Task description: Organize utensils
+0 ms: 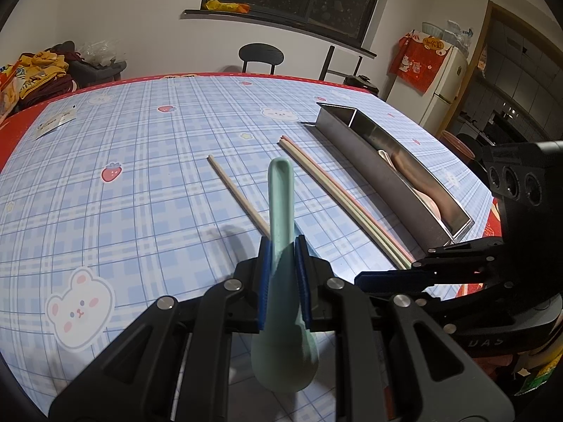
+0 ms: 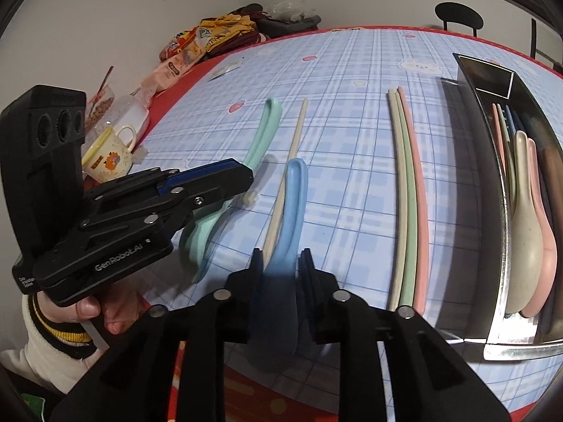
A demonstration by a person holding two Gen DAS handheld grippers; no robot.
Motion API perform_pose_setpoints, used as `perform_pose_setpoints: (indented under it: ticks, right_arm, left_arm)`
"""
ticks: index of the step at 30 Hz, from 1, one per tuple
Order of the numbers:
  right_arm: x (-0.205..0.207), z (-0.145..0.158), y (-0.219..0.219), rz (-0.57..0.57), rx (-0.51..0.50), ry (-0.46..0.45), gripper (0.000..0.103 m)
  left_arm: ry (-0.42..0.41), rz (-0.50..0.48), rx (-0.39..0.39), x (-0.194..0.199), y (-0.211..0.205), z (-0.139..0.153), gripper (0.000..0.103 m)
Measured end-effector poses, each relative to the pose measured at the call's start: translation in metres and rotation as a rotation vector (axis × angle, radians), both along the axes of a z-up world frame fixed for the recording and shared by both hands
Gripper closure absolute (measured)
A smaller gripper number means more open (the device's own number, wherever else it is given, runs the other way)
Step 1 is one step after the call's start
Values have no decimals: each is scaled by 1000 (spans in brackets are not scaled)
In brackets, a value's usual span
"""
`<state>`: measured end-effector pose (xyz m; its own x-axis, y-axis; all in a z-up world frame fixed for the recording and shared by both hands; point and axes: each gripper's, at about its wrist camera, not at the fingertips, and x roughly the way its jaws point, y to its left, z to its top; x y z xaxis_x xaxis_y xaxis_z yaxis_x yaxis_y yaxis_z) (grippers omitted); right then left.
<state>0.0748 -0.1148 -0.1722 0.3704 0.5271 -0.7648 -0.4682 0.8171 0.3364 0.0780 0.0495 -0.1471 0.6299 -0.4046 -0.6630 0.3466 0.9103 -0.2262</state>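
The left gripper (image 1: 284, 263) has its jaws clenched on the neck of a mint-green plastic soup spoon (image 1: 279, 211), handle pointing away over the desk (image 1: 140, 161) with its blue checked cloth. The right gripper (image 2: 281, 267) has a light-blue plastic soup spoon (image 2: 290, 204) between its jaws — whether the pads press on it I cannot tell. One beige chopstick (image 2: 286, 176) lies under that spoon. Three pastel chopsticks (image 2: 408, 193) lie side by side just beside the long stainless-steel tray (image 2: 499, 246), which holds a cream spoon (image 2: 524, 246), a pink spoon (image 2: 547, 263) and more chopsticks.
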Motion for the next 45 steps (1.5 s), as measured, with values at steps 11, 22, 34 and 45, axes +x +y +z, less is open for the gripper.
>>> perform_pose_setpoints:
  ticks: [11, 22, 34, 45]
  right_arm:
    - [25, -1, 23, 2, -122, -94, 87]
    - [35, 6, 20, -71, -264, -172, 89]
    - [23, -2, 8, -92, -318, -207, 88]
    - [22, -1, 5, -85, -345, -210, 79]
  left_arm:
    - [1, 5, -5, 0, 1, -1, 85]
    - [1, 1, -11, 0, 1, -2, 85]
    - [16, 6, 0, 1, 0, -2, 85]
    - [16, 8, 33, 2, -7, -3, 85]
